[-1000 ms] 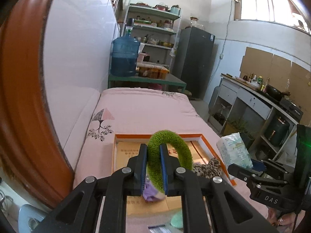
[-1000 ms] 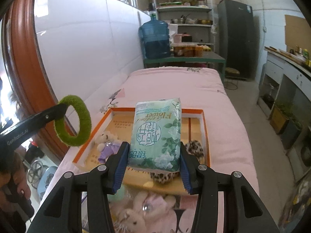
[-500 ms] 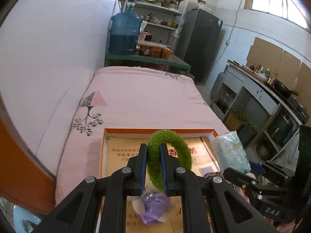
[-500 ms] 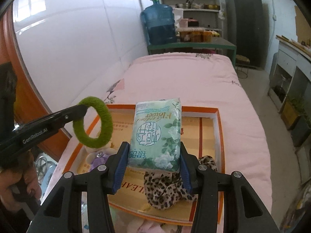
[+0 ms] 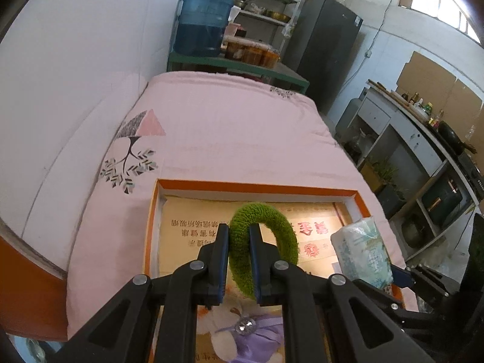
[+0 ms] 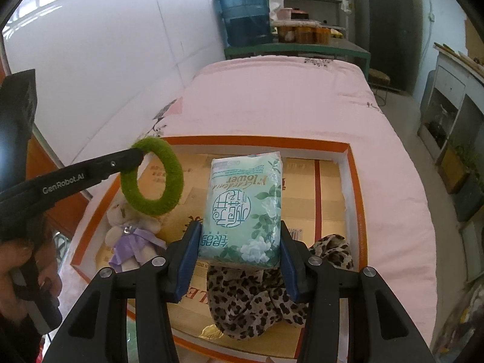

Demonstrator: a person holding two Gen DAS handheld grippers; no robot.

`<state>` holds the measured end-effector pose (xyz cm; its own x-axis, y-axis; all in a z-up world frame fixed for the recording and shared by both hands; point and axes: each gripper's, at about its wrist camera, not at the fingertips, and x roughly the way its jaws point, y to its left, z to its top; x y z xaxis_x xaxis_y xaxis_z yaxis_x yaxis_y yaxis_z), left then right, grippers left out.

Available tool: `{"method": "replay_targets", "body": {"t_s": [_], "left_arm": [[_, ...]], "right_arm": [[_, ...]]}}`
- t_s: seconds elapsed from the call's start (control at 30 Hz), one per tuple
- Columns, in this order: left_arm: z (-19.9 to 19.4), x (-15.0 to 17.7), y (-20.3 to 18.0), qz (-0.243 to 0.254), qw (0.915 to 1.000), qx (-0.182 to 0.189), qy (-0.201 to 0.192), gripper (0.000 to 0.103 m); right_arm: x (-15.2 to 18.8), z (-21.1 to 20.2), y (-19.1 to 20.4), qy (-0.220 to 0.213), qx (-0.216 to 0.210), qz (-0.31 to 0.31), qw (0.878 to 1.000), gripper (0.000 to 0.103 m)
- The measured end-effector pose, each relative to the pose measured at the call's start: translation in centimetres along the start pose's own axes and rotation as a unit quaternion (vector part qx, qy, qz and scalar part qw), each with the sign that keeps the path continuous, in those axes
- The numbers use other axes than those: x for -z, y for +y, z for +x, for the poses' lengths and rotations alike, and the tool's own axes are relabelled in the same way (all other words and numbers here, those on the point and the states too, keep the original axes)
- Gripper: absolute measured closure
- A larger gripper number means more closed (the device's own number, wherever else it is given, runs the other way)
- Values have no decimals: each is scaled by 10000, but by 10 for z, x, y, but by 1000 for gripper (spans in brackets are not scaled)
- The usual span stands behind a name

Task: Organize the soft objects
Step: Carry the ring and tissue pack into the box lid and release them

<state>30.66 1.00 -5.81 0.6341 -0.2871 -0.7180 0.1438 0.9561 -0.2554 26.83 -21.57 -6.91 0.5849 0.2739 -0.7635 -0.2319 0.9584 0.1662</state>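
Observation:
My left gripper [image 5: 239,236] is shut on a fuzzy green ring [image 5: 272,227], which hangs over the left part of an orange-rimmed shallow box [image 5: 257,189] on a pink bed. In the right wrist view the same green ring [image 6: 165,163] shows at the left gripper's tip [image 6: 137,158]. My right gripper [image 6: 240,239] is shut on a pale green tissue pack [image 6: 243,205], held upright above the box [image 6: 352,181]. Inside the box lie a small plush bear in a purple dress [image 6: 130,239] and a leopard-print cloth [image 6: 263,296].
The pink bedspread [image 5: 217,127] stretches far behind the box. A white wall runs along the left. A blue water jug [image 5: 202,24] on a green table stands past the bed's end; a dark fridge and kitchen shelves line the right. A hand [image 6: 18,269] holds the left gripper's handle.
Both grippers have come forward and down over the box, each still holding its object. The box and the toys in it look larger and closer.

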Motion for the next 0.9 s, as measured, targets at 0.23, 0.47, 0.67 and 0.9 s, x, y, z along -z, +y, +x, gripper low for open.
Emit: {"method": "replay_targets", "body": {"t_s": [0.23,0.47,0.67,0.9], "left_arm": [[19,4,2,-49,9996,-46,285,90],[33,8,6,-87,9990,-112,428,90],[37,9,9,-95,9987,-143,481,90],[46,12,11,-161,9975,-34,680,89]], "right_arm": [[0,15,-2,159,39,-6,9999,53],[4,23,-4,207,46,-2,9998,53],[5,26,-4,229,37,-11,9997,53],[6,28,-5,260,-2,10,9997,52]]}}
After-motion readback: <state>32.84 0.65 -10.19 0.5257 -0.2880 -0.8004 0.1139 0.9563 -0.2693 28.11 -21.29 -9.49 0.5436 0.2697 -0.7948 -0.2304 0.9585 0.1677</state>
